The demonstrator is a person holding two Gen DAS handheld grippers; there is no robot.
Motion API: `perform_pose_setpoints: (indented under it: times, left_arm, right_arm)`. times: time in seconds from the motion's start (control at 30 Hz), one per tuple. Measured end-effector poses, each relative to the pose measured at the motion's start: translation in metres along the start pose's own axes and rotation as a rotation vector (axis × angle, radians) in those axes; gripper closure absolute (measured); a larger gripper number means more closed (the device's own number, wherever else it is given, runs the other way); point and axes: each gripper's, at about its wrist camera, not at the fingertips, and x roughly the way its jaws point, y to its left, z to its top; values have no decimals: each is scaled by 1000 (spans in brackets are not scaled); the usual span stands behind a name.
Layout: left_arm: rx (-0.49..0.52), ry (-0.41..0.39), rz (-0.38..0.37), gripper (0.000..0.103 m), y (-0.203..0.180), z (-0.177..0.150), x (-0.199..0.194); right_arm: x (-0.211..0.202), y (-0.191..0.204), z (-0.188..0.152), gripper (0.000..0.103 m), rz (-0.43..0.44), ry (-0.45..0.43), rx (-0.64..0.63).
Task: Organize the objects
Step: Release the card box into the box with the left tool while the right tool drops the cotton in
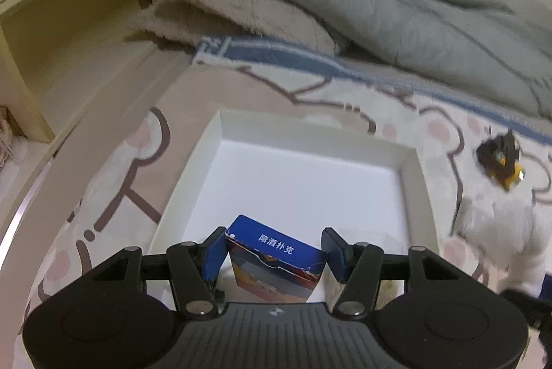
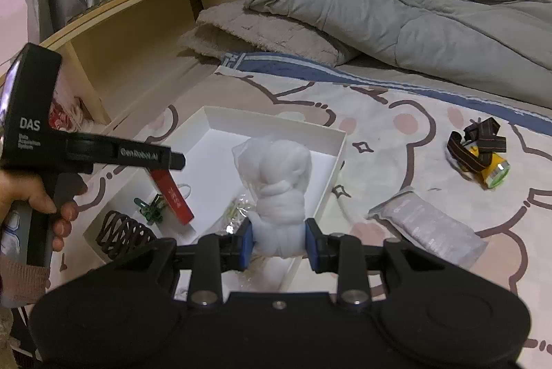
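My left gripper [image 1: 274, 251] is shut on a blue card box [image 1: 276, 246] with white lettering, held low over the near end of an open white box [image 1: 310, 131]. In the right wrist view a hand [image 2: 41, 200] holds that gripper [image 2: 169, 167] from the left, and the card box [image 2: 174, 198] shows its red side. My right gripper [image 2: 278, 239] is shut on a clear bag of white cotton [image 2: 276, 182], which stands up above the white box's [image 2: 276, 126] near right part. The bag [image 1: 493, 224] appears blurred at the right of the left wrist view.
Inside the white box lie a dark spiral piece [image 2: 120, 234], a small green item [image 2: 150, 208] and a clear packet [image 2: 236, 210]. On the bear-print sheet to the right are a yellow headlamp [image 2: 483, 158] and a grey packet [image 2: 427, 227]. A quilt [image 2: 396, 10] and wooden shelf [image 2: 138, 34] lie beyond.
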Motion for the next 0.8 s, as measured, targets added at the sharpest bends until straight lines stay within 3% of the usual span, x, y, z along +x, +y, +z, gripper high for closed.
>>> perform_pose_setpoints:
  times: [0.1,0.2,0.3,0.5,0.7,0.8]
  left_arm:
    - [5,25,6,43,-1,-5,9]
    - [-58,-28,-13,41,3,-5,10]
    - [-133,-64,-16,20,7,-2,9]
    - [-85,-71,4,20,1,0,8]
    - [-116,-80,7,20,11,2,5]
    - [-116,-92,14,20,17,2,-1]
  right_arm:
    - [3,-1,0,71,-3,9,-1]
    - [8,-2,0,71,-1,20,3]
    - [13,-2,-2,71,7,29,14]
    - [25,9,-7,71,55,56,-28]
    - [28,33,-14,70,134,75,-169]
    - [30,44,-17,70,183,89,-163]
